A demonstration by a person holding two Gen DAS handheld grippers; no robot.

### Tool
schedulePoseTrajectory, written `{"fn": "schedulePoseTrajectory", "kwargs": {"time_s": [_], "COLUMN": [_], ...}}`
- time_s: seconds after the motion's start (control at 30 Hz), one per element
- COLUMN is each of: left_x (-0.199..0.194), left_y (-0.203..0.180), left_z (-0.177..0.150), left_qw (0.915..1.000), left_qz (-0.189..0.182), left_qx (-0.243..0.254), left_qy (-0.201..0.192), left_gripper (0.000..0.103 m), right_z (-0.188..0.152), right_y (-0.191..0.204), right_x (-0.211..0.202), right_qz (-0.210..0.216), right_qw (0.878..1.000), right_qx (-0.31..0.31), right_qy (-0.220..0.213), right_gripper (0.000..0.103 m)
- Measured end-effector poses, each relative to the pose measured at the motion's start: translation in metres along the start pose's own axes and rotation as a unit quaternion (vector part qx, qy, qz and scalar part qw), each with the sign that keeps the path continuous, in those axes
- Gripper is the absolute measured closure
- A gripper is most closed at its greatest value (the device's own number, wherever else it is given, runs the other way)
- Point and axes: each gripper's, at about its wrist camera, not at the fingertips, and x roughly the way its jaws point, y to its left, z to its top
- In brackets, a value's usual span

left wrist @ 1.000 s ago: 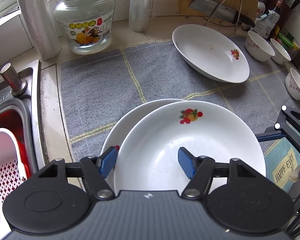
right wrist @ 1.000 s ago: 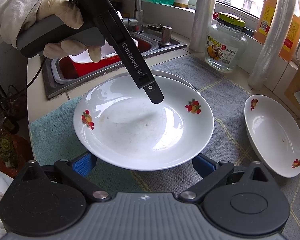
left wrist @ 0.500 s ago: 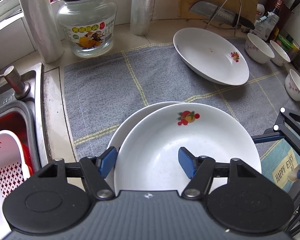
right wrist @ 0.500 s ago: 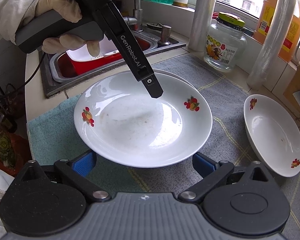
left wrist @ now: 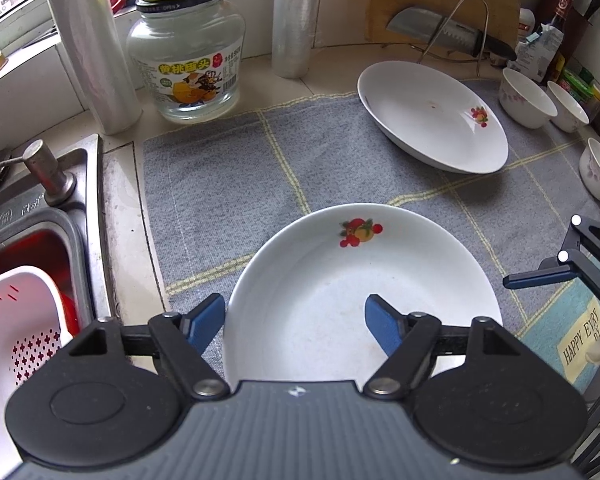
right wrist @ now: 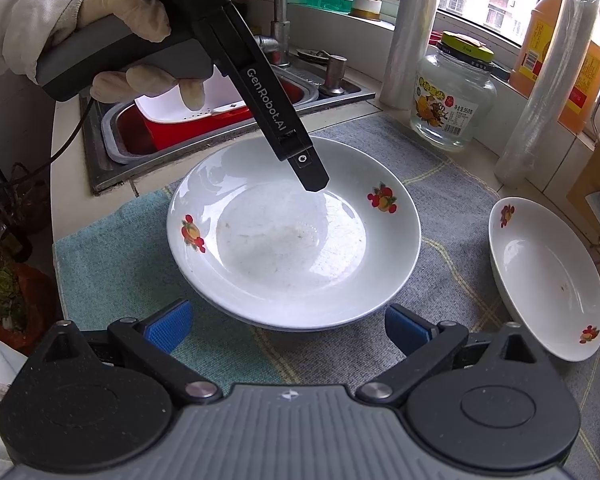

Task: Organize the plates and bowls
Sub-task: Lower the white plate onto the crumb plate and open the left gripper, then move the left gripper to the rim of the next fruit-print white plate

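Done: top plate (right wrist: 296, 236) stacked on another, on grey mat (left wrist: 228, 184) | left hand-held gripper (left wrist: 296, 320) jaws opening, rim between, pads clear | right hand-held gripper (right wrist: 288, 328) open, empty | left: third plate (left wrist: 432, 116), bowls (left wrist: 528, 98).

A glass jar (left wrist: 186, 62) stands between two plastic-wrap rolls (left wrist: 90, 44), with a cleaver (left wrist: 448, 34) on its rack.
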Motion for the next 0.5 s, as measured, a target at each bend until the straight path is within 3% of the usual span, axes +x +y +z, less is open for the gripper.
{"fn": "schedulePoseTrajectory", "kwargs": {"time_s": [0.27,0.5], "left_x": [-0.005,-0.028], "left_y": [-0.002,-0.030], "left_z": [-0.004,-0.008], "left_qw": [0.9997,0.9931], "left_qz": [0.001,0.061], "left_qx": [-0.009,0.044], "left_qy": [-0.022,-0.090], "left_gripper": [0.021,0.013], "right_z": [-0.006,-0.013], "right_y": [-0.009,-0.027], "right_x": [-0.008,-0.017], "right_qz": [-0.013,-0.052], "right_qw": [1.000,0.996], "right_qx": [0.022,0.066], "right_qy": [-0.009,-0.018], "right_gripper": [0.000,0.000]}}
